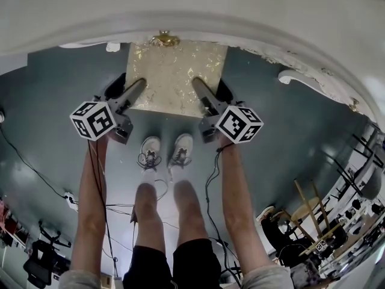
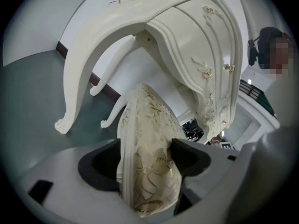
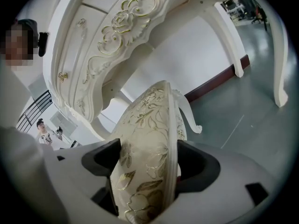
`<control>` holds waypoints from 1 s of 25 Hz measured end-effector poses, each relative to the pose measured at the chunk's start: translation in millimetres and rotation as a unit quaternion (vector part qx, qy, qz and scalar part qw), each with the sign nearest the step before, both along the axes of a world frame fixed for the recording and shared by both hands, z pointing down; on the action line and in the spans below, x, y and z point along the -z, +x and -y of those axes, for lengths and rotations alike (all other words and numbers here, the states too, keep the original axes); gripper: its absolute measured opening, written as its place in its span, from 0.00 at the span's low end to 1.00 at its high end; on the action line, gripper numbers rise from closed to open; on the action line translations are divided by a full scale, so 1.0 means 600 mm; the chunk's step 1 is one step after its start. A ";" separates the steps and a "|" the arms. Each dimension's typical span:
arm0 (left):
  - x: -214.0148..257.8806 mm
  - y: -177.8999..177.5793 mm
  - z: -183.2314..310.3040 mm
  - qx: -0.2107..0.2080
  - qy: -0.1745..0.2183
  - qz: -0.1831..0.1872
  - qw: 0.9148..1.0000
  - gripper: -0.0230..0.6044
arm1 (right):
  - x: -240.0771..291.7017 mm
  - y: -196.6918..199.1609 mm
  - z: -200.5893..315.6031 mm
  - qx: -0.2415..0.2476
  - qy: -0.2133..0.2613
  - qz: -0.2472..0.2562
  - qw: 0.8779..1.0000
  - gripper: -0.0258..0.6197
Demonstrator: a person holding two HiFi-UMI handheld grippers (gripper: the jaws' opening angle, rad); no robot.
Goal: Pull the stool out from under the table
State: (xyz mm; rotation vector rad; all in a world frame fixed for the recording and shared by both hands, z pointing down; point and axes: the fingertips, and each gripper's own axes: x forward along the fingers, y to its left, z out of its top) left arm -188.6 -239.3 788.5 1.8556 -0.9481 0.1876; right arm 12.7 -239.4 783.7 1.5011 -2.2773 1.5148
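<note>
Cream stool (image 1: pixel 174 77) at white table (image 1: pixel 180 11)

The stool (image 1: pixel 174 77), a square seat in cream fabric with a gold floral pattern on curved white legs, stands upright on the floor at 12 o'clock. Its far edge sits just under the ornate white table (image 1: pixel 198 11).

- Looking like a research lab / recording studio w/ home furniture staged in it.
- Black cables (image 1: pixel 33 172) & a power strip (image 1: pixel 71 200) are lying across the bare grey-green floor (image 1: pixel 48 113).
- An office chair (image 1: pixel 37 271) & wooden stools (image 1: pixel 307 206) are crowding the edges.
- An ornate white-and-gold dressing table (image 3: pixel 117 27) is standing by a plain white wall (image 3: pixel 177 64) w/ dark skirting.
- A person (image 3: pixel 43 129) is standing in the bkgd.
</note>
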 end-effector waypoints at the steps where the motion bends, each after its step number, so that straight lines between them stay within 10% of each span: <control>1: 0.000 0.000 0.000 0.000 -0.001 -0.005 1.000 0.56 | 0.000 -0.001 0.000 0.001 -0.002 0.001 1.000 0.63; 25: 0.071 0.031 -0.004 -0.013 0.068 0.058 0.996 0.53 | 0.049 0.038 -0.038 -0.060 -0.021 -0.009 0.998 0.62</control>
